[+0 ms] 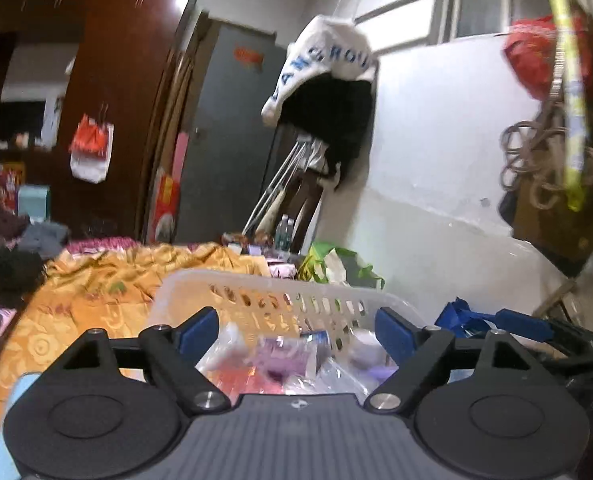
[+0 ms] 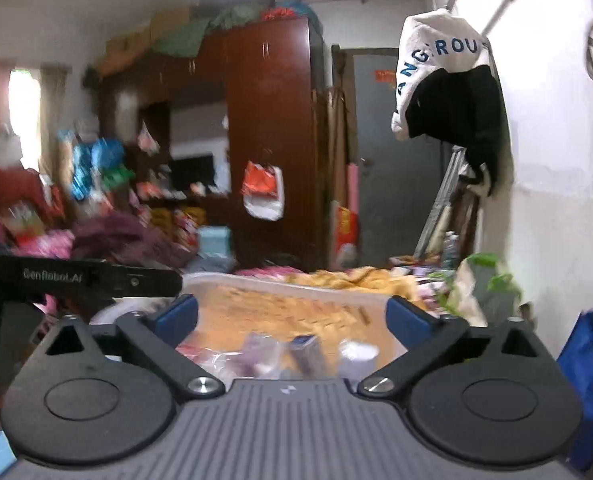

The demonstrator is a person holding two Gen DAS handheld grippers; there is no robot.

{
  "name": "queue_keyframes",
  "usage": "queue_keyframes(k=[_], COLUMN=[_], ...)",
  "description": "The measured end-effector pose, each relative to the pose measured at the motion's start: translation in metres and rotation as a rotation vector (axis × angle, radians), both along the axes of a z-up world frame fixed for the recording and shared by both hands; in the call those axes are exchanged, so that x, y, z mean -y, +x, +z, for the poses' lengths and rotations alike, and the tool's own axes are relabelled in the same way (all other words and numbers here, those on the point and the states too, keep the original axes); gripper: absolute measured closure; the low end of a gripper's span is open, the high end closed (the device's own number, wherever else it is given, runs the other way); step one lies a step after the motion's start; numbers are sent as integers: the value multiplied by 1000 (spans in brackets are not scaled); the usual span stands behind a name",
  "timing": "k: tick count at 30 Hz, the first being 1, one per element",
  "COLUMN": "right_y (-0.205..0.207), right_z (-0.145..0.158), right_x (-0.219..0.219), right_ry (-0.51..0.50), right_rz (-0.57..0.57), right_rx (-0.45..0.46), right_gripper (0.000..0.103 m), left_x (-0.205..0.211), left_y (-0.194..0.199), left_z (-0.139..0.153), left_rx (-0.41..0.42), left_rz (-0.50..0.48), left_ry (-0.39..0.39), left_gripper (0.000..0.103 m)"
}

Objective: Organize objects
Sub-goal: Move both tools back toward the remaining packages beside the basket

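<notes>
Below both grippers: white perforated basket [image 1: 280, 304] w/ blurred packets, small box, pale tub. Left gripper [image 1: 298, 330] and right gripper [image 2: 292, 316] spread, nothing held, above basket's near edge.

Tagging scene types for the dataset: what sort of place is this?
Most likely a cluttered bedroom in a home: a tall dark wardrobe, an orange quilt spread like bedding, clothes hung on a wall rail, and a white basket of small items.

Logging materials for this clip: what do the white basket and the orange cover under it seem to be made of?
Basket: looks like translucent white moulded plastic; its slotted wall lets the orange show through. Orange cover: apparently woven cloth with a slight sheen; it creases into folds and carries a floral pattern. Blur leaves the finish uncertain.
</notes>
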State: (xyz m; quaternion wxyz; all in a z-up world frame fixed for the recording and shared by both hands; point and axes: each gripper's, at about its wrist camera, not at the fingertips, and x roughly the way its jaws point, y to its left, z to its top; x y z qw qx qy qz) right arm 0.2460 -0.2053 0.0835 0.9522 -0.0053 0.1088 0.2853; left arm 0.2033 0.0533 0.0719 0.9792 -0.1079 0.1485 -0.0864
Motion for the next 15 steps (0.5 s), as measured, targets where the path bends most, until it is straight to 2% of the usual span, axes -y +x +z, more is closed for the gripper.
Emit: queue_keyframes(k=[2,5,6,9,12,15], right_y=[-23,-47,-50,-41,-26,-15], right_z=[-11,-40,-50,-71,-80,-86], right_x=[13,16,14,10,4,-2], right_ry=[52,-8,-37,-61,-60,-56], right_rz=[39,86,95,122,118,113], right_rx=[-25,-58,-67,-131,-173,-219], right_gripper=[0,1,9,23,29,37], left_x=[-4,-6,-9,-19,-23,-19], left_y=[-30,-60,-67,-71,-64,-57], left_z=[-15,-46,-56,-74,-82,-89], left_rx=[-3,-55,-70,-84,-109,-133], left_rz=[-6,-17,-18,-9,-13,-21], left_ry=[24,90,96,57,23,27], left_gripper=[6,6,6,6,6,7])
